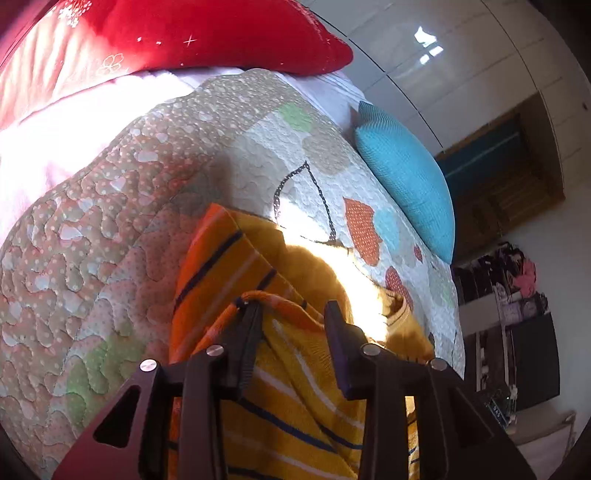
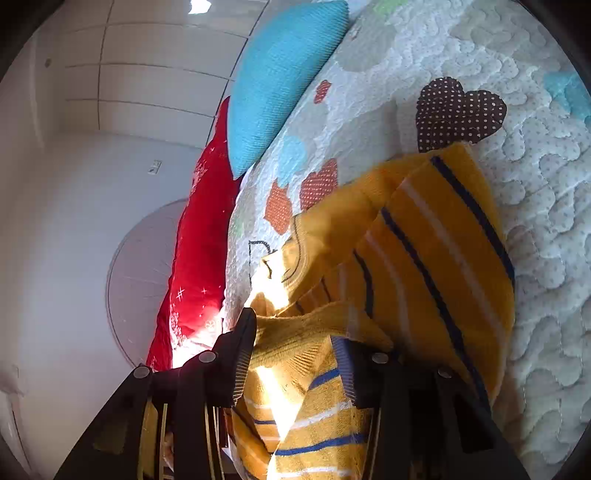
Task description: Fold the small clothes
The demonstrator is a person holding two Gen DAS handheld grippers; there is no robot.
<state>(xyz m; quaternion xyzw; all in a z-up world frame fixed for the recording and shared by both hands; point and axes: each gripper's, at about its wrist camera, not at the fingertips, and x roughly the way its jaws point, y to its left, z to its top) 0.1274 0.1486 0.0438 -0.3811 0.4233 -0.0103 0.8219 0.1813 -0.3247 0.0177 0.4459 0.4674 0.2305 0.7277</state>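
Observation:
A small yellow-orange knit sweater (image 1: 258, 258) with navy and white stripes lies bunched on the quilted bedspread (image 1: 92, 240). My left gripper (image 1: 291, 310) stands open over it, with a fold of the sweater's edge draped over the left finger (image 1: 251, 332). In the right wrist view the same sweater (image 2: 436, 251) lies partly folded over itself. My right gripper (image 2: 295, 332) is open too, with sweater fabric lying between its jaws and over the right finger, whose tip is hidden.
A blue cushion (image 1: 406, 177) and a red pillow (image 1: 207, 33) lie along the bed's far side; they also show in the right wrist view, the cushion (image 2: 280, 77) and the pillow (image 2: 195, 251). White wardrobe doors (image 2: 140, 74) stand beyond the bed. Shelves with clutter (image 1: 509, 295) stand at right.

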